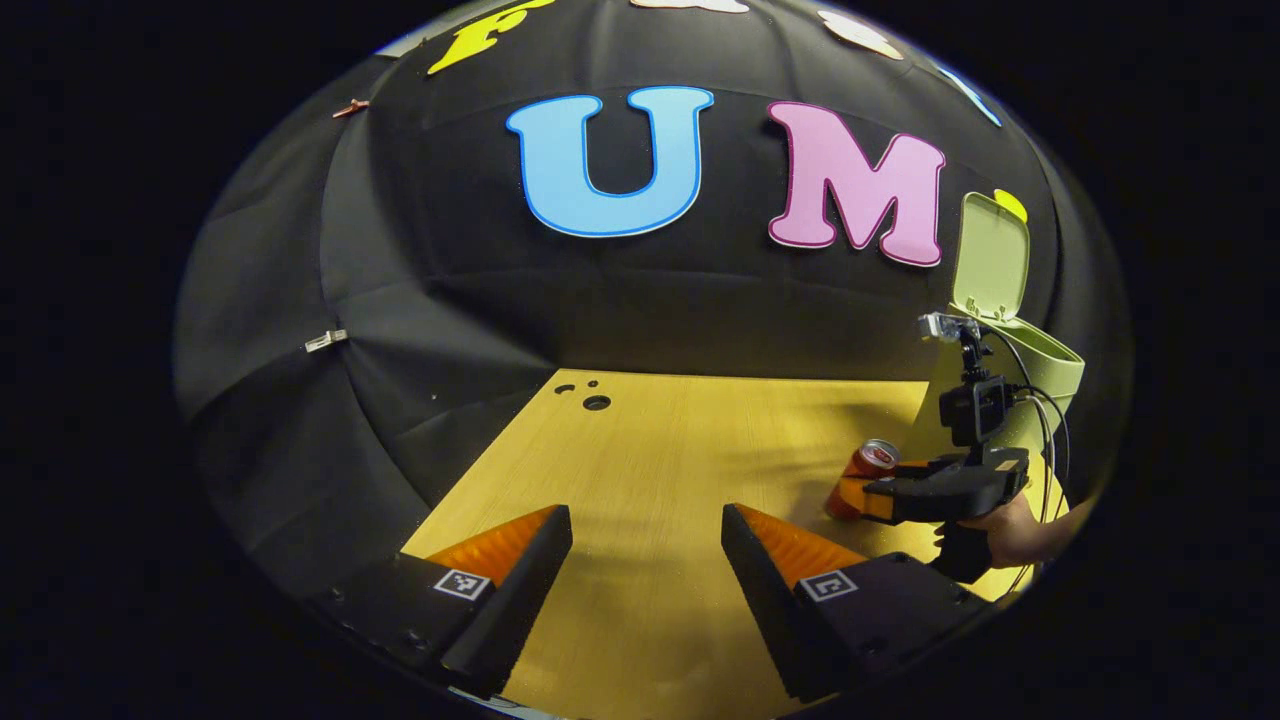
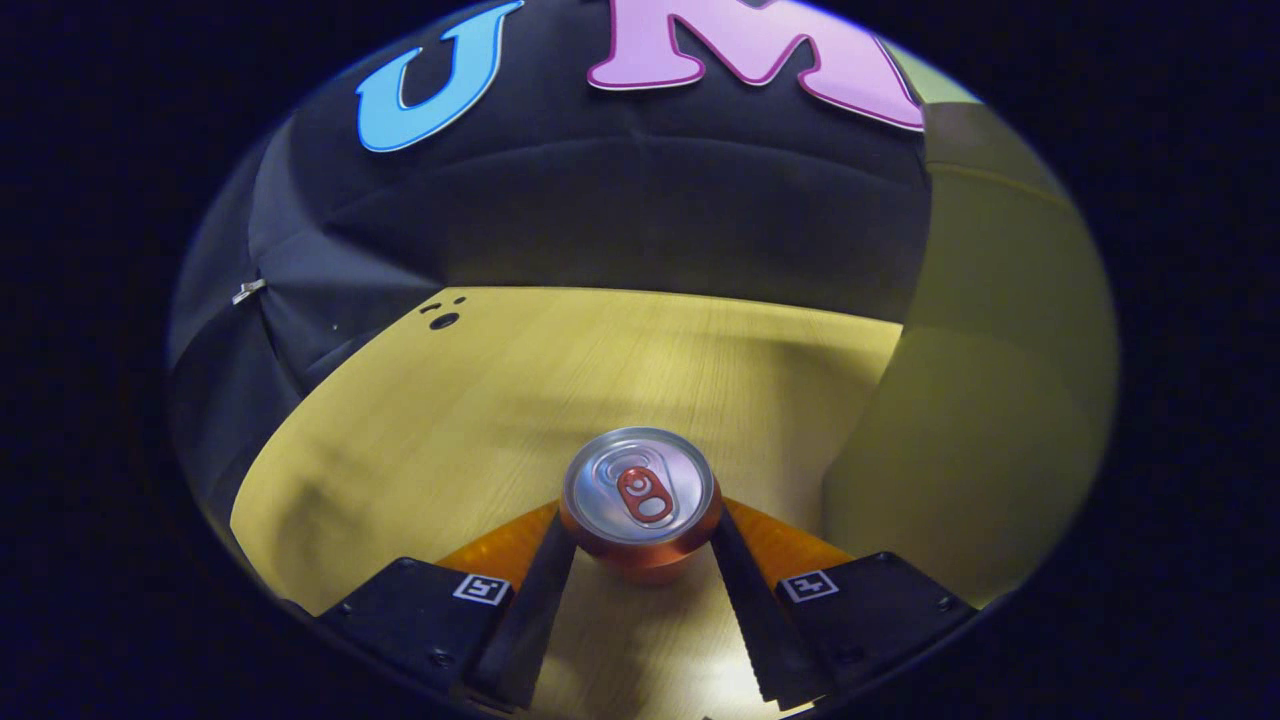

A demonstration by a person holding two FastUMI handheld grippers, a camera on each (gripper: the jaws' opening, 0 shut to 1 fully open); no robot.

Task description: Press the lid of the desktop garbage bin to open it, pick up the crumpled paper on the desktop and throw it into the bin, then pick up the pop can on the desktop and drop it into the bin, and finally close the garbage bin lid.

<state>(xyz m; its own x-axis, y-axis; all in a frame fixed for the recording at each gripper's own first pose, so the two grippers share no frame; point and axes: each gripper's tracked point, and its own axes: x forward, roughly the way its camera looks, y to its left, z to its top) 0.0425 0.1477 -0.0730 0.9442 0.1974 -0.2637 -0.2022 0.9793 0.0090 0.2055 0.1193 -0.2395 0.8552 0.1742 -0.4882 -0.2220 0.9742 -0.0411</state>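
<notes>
The pop can (image 2: pixel 640 490), red with a silver top, stands upright between the fingers of my right gripper (image 2: pixel 640 527), and both fingers press on its sides. In the left gripper view the same can (image 1: pixel 872 462) sits low over the desktop in my right gripper (image 1: pixel 862 497), just left of the pale green bin (image 1: pixel 1045 372). The bin's lid (image 1: pixel 990 260) stands up, open. In the right gripper view the bin (image 2: pixel 990 400) rises close on the right. My left gripper (image 1: pixel 645 515) hovers open over the wooden desktop (image 1: pixel 680 440) with nothing between its fingers.
A hand (image 1: pixel 1020 535) holds the right gripper near the desk's right edge. Small holes (image 1: pixel 596 402) mark the desk's far left corner, also visible as holes (image 2: pixel 443 320) in the right gripper view. Black cloth walls close the back and left.
</notes>
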